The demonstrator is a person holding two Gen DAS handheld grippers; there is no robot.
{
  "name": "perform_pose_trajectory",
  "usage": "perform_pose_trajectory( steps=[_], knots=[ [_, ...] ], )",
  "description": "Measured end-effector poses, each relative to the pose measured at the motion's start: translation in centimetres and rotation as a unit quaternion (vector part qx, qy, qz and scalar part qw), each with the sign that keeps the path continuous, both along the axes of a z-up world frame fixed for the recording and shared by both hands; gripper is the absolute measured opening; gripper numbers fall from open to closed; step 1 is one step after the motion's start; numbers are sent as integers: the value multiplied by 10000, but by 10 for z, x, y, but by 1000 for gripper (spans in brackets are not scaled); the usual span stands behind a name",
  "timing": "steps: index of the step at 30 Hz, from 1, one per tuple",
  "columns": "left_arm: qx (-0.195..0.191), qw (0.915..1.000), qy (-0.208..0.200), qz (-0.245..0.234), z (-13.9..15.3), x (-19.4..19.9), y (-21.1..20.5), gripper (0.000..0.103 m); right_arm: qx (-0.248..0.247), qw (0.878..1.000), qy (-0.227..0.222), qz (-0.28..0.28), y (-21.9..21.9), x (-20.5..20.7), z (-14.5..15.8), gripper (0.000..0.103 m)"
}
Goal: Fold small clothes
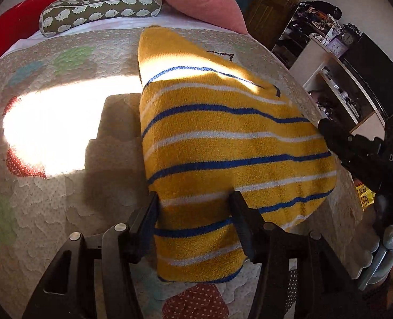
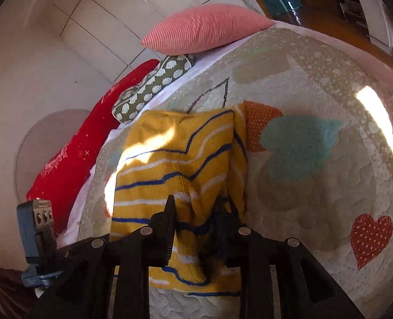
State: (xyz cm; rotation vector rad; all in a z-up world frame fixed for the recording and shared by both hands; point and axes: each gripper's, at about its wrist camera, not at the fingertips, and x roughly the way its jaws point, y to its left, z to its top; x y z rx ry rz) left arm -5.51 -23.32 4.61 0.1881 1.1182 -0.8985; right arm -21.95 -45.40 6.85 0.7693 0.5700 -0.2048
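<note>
A small yellow knit garment [image 1: 223, 143] with blue and white stripes lies folded on a quilted bedspread [image 1: 50, 199]. My left gripper [image 1: 193, 207] straddles its near edge, fingers apart, cloth between them. The right gripper [image 1: 329, 133] shows in the left wrist view, touching the garment's right edge. In the right wrist view the garment [image 2: 175, 159] lies ahead, and my right gripper [image 2: 196, 212] has a raised fold of the cloth between its fingers, which stand a little apart.
A pink cushion [image 2: 201, 29], a hedgehog-print bolster [image 1: 98, 10] and a red pillow [image 2: 74, 154] lie along the bed's far edge. White shelves [image 1: 337, 79] with clutter stand beyond the bed's right side. A bright sun patch [image 1: 58, 133] falls on the quilt.
</note>
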Motion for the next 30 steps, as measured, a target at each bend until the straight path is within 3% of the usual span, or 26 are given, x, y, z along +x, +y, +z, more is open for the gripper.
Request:
perform_pose_trajectory(
  steps=[3, 7, 9, 12, 13, 14, 16, 18, 21, 25, 28, 30],
  knots=[
    [-33, 10000, 24, 21, -2, 0, 1, 54, -219, 9993, -273, -118, -4, 11, 30, 29],
    [-19, 10000, -59, 49, -2, -4, 1, 54, 425, 9967, -294, 631, -4, 60, 27, 29],
    [1, 10000, -38, 68, -3, -5, 1, 55, 874, 9923, 242, 843, -13, 89, 0, 30],
    [4, 10000, 24, 36, -6, -6, 2, 58, 602, 9914, 1156, 86, -43, 102, -39, 23],
    [29, 10000, 82, 32, -8, -6, 3, 61, 574, 9906, 1229, -155, -54, 99, -46, 7],
    [48, 9999, 130, 35, -11, -6, 3, 62, 709, 9904, 1149, -312, -64, 94, -49, 3],
    [42, 9999, 126, -7, -11, -6, 5, 62, 798, 9900, 1036, -531, -72, 82, -43, 3],
    [-18, 9999, 77, -107, -2, -11, 11, 61, 276, 9923, 1031, -622, -64, 70, -21, 12],
    [-380, 9990, -11, -241, 19, -15, 31, 60, -104, 9965, 759, -331, -41, 42, 10, 12],
    [-834, 9962, 241, 75, 35, -1, 51, 60, 37, 9992, 244, 320, -2, 11, 25, 12],
    [-532, 9979, 263, 277, 28, 6, 36, 60, 257, 9974, 183, 654, 22, 2, 9, 12],
    [-93, 9989, 406, 203, 8, 2, 19, 60, 111, 9963, 649, 546, 31, 1, -12, 12]
  ],
)
